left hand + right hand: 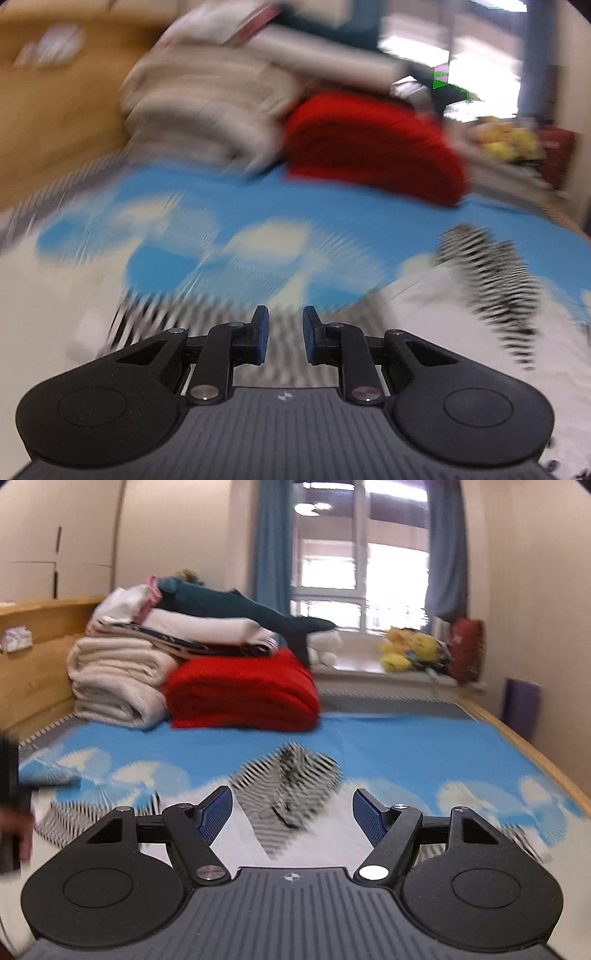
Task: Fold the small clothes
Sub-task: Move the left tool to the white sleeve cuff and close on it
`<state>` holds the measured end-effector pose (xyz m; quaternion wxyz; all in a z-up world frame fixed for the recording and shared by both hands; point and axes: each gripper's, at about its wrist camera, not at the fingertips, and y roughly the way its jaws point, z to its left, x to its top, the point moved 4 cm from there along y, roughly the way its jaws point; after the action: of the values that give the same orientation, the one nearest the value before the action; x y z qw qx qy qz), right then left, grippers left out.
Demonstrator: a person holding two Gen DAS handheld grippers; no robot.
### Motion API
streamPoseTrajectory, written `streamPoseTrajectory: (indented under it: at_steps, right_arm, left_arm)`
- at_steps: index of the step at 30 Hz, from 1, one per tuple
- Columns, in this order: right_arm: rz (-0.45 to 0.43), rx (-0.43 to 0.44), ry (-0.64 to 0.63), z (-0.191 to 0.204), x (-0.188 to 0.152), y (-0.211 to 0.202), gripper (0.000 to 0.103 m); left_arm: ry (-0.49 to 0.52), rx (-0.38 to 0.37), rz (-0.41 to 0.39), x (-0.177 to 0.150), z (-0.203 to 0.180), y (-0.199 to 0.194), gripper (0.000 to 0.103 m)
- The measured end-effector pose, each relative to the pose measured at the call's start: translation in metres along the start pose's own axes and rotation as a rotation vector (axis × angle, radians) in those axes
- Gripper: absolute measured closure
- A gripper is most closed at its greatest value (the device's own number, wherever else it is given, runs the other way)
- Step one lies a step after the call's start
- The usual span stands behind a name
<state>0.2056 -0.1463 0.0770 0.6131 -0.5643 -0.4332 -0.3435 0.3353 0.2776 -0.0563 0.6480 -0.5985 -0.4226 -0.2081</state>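
**Bed ready, garment not yet gripped**

A bed sheet (388, 738) with clouds carries a striped garment (291, 794), lying rumpled just ahead of the wide-open right gripper (291, 812). The left gripper (285, 332) stands narrow, nothing visibly pinched. Judged step: approach. Next, each gripper needs an edge to spread it flat.

Black left gripper (285, 334) and right gripper (291, 814): blue ribbed fingers (216, 814), silver pivot screws, grey ridged base.
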Motion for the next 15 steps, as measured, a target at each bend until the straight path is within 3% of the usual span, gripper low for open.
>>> streamPoseTrajectory:
  at_steps: [4,6,8,11,15]
  right_arm:
    - [-0.012,0.053,0.009,0.011,0.016,0.063,0.034]
    - [-0.014,0.066,0.016,0.015,0.009,0.090,0.055]
    - [0.059,0.058,0.034,0.014,-0.007,0.115,0.064]
    - [0.198,0.108,0.095,0.013,-0.025,0.143,0.066]
    - [0.228,0.091,0.094,0.009,-0.030,0.162,0.065]
  left_arm:
    - [-0.180,0.098,0.066,0.000,0.067,0.038,0.081]
    - [-0.259,0.159,0.089,-0.002,0.098,0.050,0.081]
    - [-0.345,0.200,0.127,-0.007,0.126,0.062,0.078]
    - [-0.437,0.232,0.164,-0.015,0.155,0.073,0.065]
    - [-0.508,0.268,0.195,-0.032,0.173,0.079,0.066]
